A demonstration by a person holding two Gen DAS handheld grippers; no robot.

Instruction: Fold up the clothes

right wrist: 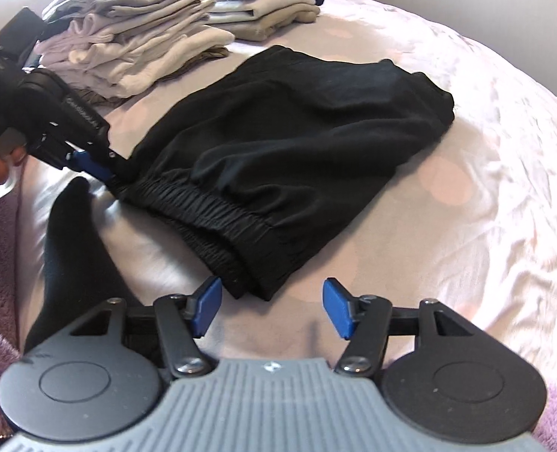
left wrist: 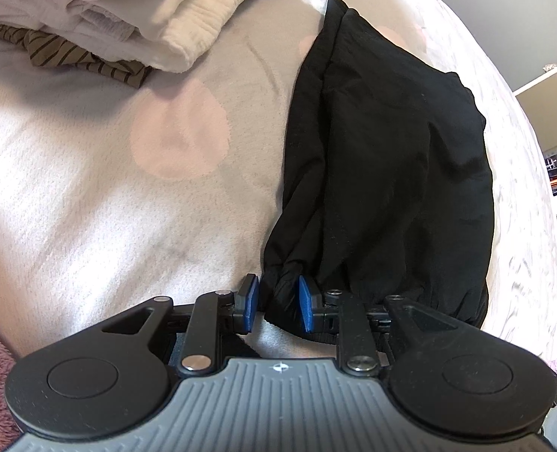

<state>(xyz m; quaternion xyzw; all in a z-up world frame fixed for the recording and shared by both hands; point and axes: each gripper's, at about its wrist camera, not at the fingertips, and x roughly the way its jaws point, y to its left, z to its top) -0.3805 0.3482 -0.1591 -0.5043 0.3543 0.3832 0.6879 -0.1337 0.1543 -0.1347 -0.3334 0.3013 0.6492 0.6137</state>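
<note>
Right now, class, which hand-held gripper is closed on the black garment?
The left hand-held gripper: its pads pinch the black garment's corner; the right hand-held gripper stands open, empty.

The left gripper (left wrist: 278, 303), black with blue ribbed pads (left wrist: 307, 307), has a bunched corner of the black thin-fabric garment (left wrist: 383, 158) between its two pads, at the near edge of the bed. The garment lies folded flat on the pale bedcover with faded pink dots (left wrist: 127, 173), stretching away toward the far edge. At the far left corner a pile of cream and white folded clothes (left wrist: 127, 7) rests on an olive cloth with dark stripes (left wrist: 75, 54).
</note>
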